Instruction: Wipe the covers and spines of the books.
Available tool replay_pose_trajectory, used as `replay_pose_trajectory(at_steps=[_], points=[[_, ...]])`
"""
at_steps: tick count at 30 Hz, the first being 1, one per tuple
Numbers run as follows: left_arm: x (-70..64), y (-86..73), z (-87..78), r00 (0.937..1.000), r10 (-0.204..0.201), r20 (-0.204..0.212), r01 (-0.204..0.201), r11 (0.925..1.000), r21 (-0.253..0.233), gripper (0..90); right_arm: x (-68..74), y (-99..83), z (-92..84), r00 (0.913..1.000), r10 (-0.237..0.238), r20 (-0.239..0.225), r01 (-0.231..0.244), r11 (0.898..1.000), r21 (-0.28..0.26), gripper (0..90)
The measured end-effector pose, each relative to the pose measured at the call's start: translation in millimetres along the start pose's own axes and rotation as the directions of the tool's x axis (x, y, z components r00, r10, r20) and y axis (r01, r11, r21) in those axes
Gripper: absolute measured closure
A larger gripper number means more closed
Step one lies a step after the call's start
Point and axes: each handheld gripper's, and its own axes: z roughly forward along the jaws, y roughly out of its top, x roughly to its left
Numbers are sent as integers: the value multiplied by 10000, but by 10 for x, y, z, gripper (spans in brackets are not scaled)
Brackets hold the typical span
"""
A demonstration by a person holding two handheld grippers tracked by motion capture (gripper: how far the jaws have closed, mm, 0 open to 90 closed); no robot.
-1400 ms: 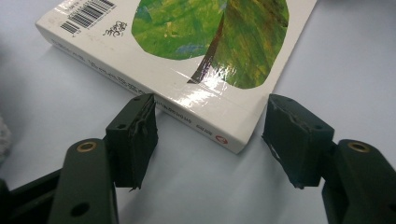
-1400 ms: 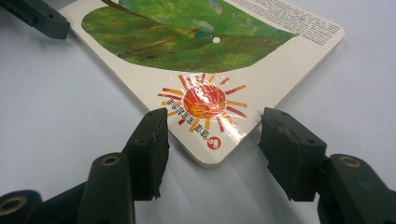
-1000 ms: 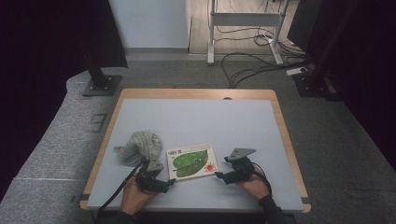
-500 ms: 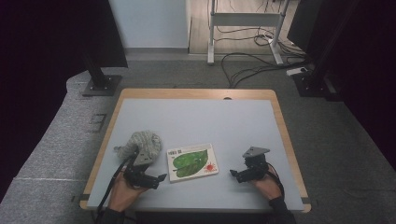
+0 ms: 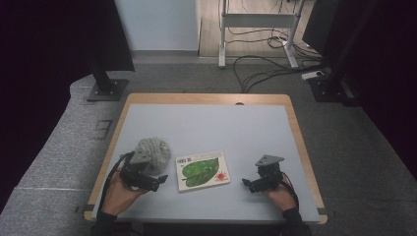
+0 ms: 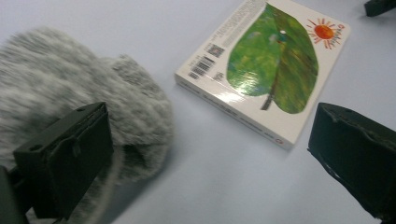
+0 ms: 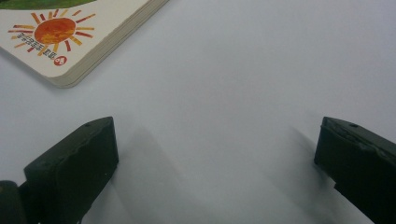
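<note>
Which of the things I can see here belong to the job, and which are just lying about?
In the job:
- book with the green leaf cover, lying flat between the two grippers
- grey furry bundle, beside the left gripper
- right gripper, jaws open, nothing between them

Lying about:
- cables on the floor beyond the table
- black stand base

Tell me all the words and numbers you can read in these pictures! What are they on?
Nothing can be quoted for sure.
Book, white strip beside the green leaf: small print, a barcode and a square code, too small and blurred to read.
Book corner, by the orange sun: tiny red characters and a round red logo, too small to read.
Fluffy grey thing: no writing.
</note>
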Motion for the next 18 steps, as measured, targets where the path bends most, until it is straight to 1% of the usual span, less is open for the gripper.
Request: replay_pose_trajectory(at_steps=[5,8,11,12,14,17,18], points=[[217,114,-20,9991,-249,-338,246,9996,-99,0,0,-1,0,10000,2,-3,-2,10000,-4,0],[350,162,19,9978,-368,-553,368,9993,-17,0,0,-1,0,10000,1,-3,-1,10000,-5,0],[489,168,119,9969,-631,-477,635,9980,76,0,0,-1,0,10000,1,-3,-1,10000,-6,0],[520,164,159,9961,-634,-606,645,9978,147,0,0,-1,0,10000,-2,1,2,10000,-8,0],[567,154,239,9952,-616,-759,641,9975,303,0,3,-1,0,10000,24,-2,-24,10000,-9,0],[624,120,347,9946,-753,-710,779,9964,344,0,3,-1,0,10000,25,-1,-25,10000,-9,0],[639,104,381,9946,-741,-724,772,9962,413,0,3,-1,0,10000,27,0,-27,10000,-11,0]])
